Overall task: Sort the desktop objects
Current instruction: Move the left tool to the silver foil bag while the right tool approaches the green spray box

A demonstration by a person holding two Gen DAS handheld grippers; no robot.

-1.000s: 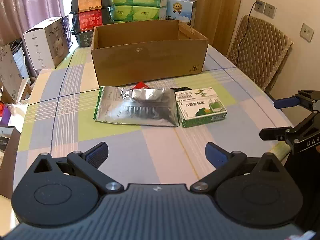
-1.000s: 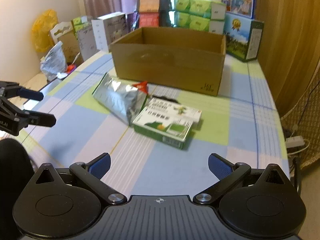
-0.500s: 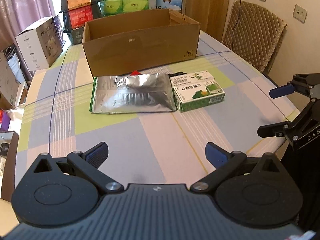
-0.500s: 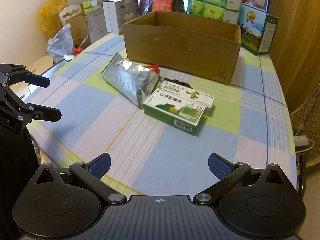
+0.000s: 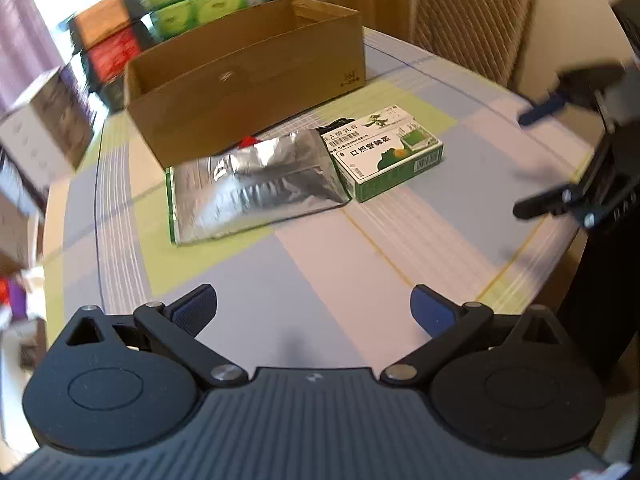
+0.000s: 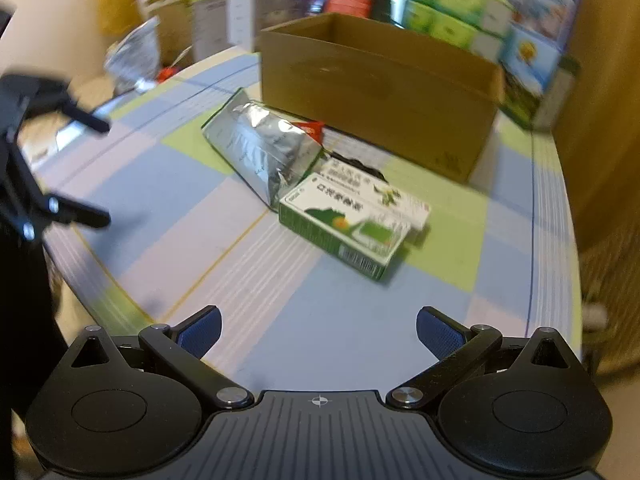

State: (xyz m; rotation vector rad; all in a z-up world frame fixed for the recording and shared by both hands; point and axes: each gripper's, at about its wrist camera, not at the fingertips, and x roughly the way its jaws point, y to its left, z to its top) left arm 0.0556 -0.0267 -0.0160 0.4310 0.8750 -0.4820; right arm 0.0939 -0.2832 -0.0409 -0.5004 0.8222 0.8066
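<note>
Both tongs nearer green box (image 5: 390, 152), views now blurred

A table covered in a pastel checked cloth (image 5: 304, 264) carries an open brown cardboard box (image 5: 248, 92), a crumpled silver foil pouch (image 5: 256, 184) and a green-and-white carton (image 5: 392, 156) touching its right edge.

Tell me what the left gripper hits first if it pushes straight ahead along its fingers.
Probably the silver foil pouch: it lies ahead of the open left gripper, slightly to its left, with bare tablecloth between. The cardboard box stands behind it. Depth and height are uncertain in this blurred fisheye view.
</note>
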